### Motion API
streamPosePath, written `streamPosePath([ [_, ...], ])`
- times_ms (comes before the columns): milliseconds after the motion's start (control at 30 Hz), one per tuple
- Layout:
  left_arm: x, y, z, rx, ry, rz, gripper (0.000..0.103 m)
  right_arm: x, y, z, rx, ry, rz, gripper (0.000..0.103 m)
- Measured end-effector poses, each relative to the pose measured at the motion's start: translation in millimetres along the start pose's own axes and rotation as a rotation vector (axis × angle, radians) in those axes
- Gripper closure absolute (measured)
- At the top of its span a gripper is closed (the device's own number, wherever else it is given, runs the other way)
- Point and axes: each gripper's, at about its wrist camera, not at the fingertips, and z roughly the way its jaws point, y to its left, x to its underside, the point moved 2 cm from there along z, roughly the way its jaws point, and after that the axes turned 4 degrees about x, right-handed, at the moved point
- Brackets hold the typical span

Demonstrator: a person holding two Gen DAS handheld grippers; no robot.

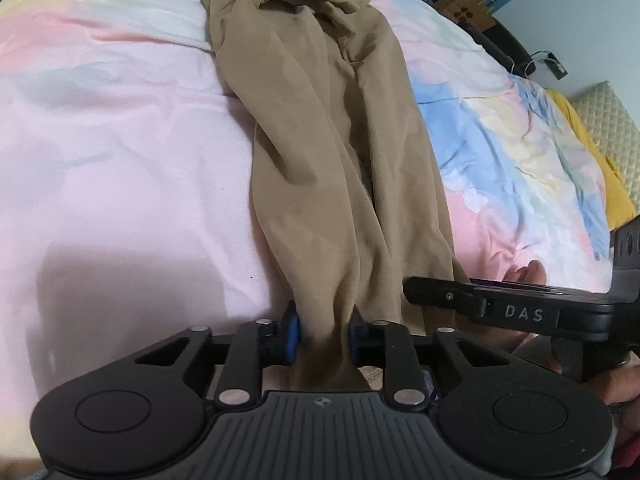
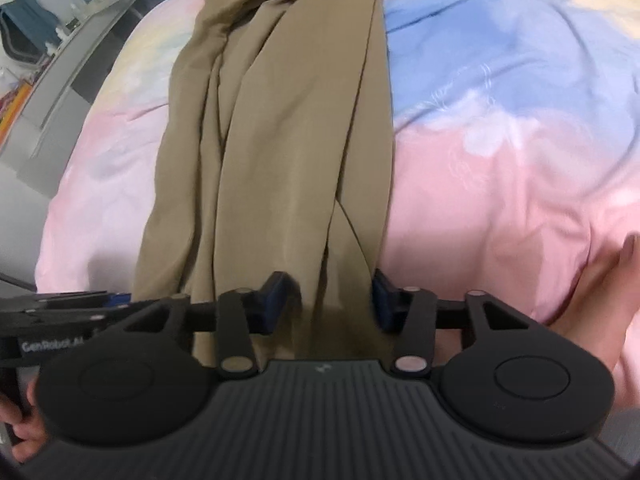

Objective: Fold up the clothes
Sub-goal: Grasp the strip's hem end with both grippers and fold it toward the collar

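A pair of tan trousers (image 1: 328, 136) lies lengthwise on the bed, running away from me; it also shows in the right wrist view (image 2: 280, 120). My left gripper (image 1: 324, 332) is shut on the near end of the trousers, cloth bunched between its blue pads. My right gripper (image 2: 332, 304) is shut on the near end too, just to the right of the left one. The right gripper's body shows in the left wrist view (image 1: 516, 312), and the left gripper's body in the right wrist view (image 2: 60, 320). The far waist end is partly cut off.
The bed has a pastel pink, blue and yellow cover (image 1: 120, 152). A yellow cloth (image 1: 592, 152) and a quilted headboard (image 1: 612, 120) lie at the right. A grey desk with clutter (image 2: 60, 64) stands left of the bed.
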Motion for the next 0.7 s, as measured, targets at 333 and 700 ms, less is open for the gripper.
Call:
streamPosePath([
  [333, -21, 10, -67, 0.12, -0.251, -0.06, 0.095, -3, -7, -43, -0.078, -0.15, 0.055, 0.093],
  [700, -50, -38, -189, 0.181, -0.505, -0.015, 0.096, -39, 5, -181, -0.305, -0.492, 0.072, 0.094],
])
